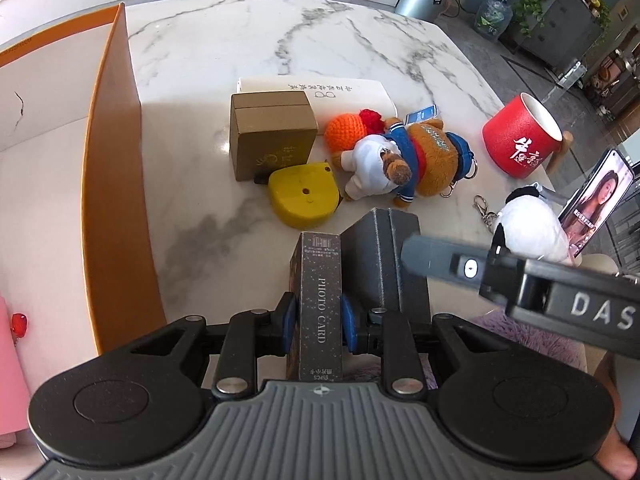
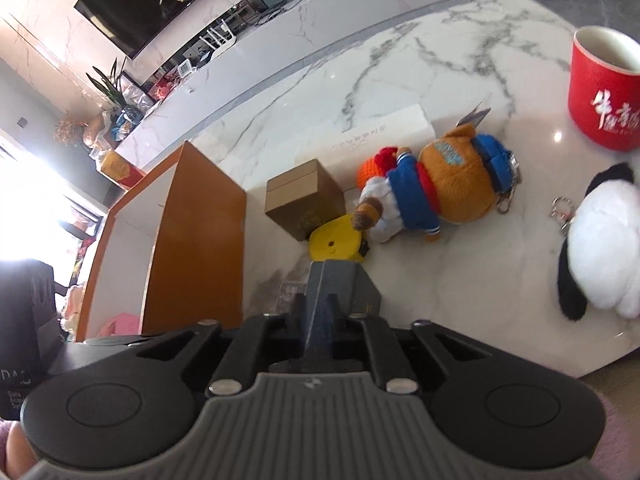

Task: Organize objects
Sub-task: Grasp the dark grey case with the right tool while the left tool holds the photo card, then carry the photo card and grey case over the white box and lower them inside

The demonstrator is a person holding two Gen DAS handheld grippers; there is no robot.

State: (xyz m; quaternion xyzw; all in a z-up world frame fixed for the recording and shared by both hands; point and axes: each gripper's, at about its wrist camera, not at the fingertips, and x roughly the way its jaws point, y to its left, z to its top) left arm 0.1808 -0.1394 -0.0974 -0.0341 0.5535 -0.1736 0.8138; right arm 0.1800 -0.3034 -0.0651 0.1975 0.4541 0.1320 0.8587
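Note:
My left gripper (image 1: 320,320) is shut on a dark speckled box marked PHOTO CARD (image 1: 320,280), its blue pads (image 1: 289,322) pressing both narrow sides. Right beside that box stands a dark grey box (image 1: 380,256). One finger (image 1: 436,258) of my right gripper reaches in from the right and lies against it. In the right wrist view the same grey box (image 2: 340,284) sits between the jaws of my right gripper (image 2: 324,320), which is shut on it. Both boxes hang just above the marble table (image 1: 240,40).
A large orange-walled box (image 1: 116,160) stands open at the left. Ahead lie a brown carton (image 1: 272,136), a yellow tape measure (image 1: 300,196), plush bears (image 1: 400,160) and a long white box (image 1: 352,90). At the right are a red mug (image 1: 520,136), a panda plush (image 1: 528,224) and a phone (image 1: 596,200).

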